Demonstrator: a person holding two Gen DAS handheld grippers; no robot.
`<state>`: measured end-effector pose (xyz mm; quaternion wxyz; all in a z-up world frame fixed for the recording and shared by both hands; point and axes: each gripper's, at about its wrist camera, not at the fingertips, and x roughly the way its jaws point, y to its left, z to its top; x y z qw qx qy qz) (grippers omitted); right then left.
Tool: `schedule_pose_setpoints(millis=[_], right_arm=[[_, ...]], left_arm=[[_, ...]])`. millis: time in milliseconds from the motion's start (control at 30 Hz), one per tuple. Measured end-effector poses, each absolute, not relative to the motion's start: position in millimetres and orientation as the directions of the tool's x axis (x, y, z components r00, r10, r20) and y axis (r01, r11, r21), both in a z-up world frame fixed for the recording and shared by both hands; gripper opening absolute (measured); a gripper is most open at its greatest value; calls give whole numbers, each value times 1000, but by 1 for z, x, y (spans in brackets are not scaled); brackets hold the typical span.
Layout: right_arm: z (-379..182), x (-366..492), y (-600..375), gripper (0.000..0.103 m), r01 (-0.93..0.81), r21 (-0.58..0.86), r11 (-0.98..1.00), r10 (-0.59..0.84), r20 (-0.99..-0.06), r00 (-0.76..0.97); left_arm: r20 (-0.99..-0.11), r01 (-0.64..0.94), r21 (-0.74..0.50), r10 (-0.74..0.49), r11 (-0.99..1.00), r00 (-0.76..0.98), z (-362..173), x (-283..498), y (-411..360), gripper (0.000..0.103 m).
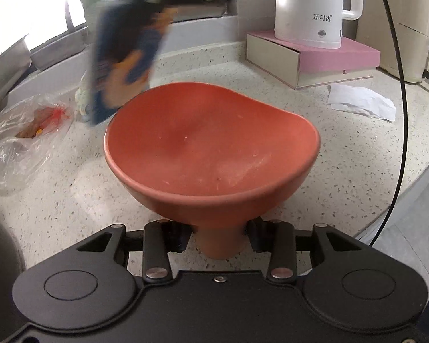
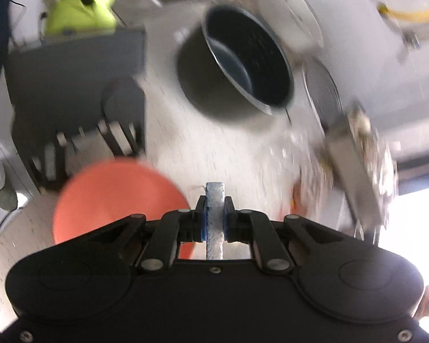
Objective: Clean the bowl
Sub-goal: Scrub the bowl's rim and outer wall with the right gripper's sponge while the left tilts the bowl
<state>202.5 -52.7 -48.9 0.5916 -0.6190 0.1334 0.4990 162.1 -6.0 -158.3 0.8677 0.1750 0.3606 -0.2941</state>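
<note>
Two grippers work: the left gripper (image 1: 218, 235) clamps the foot of the tilted terracotta-red ceramic bowl (image 1: 211, 145) above the speckled counter (image 1: 343, 148); the right gripper (image 2: 214, 217), at the bowl's ten o'clock, pinches a thin blue-grey sponge strip (image 2: 214, 214).

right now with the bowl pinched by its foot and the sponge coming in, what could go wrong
1. The left gripper holds the orange bowl only by its narrow foot, so a push from wiping could twist or tip it loose.
2. The right gripper pinches the thin sponge edge-on; it may fold or slip under pressure.
3. The right wrist view is blurred, so a fast approach could knock the rim.
</note>
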Motion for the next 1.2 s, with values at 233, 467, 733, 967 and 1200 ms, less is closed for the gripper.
schedule_pose_setpoints(millis=[233,467,733,967,1200], right_arm=[[-64,202,-99,12,-781,-599,-177,399,-769,499],[-63,188,-125,12,-777,-622,-98,437,-728,528],[-62,180,-137,12,-765,-643,-43,466,-690,554],[-66,172,-147,12,-762,-647,-1,478,-670,568],[-71,170,-154,12,-761,-649,3,470,-671,574]], left_arm=[[-758,669,4,-434,743,487,-139,154,14,46],[-794,658,-173,-499,733,347,-102,179,32,61],[-844,621,-295,-503,726,187,-100,217,32,62],[-844,597,-358,-523,718,123,-99,232,35,66],[-830,519,-445,-554,729,67,-99,250,38,67]])
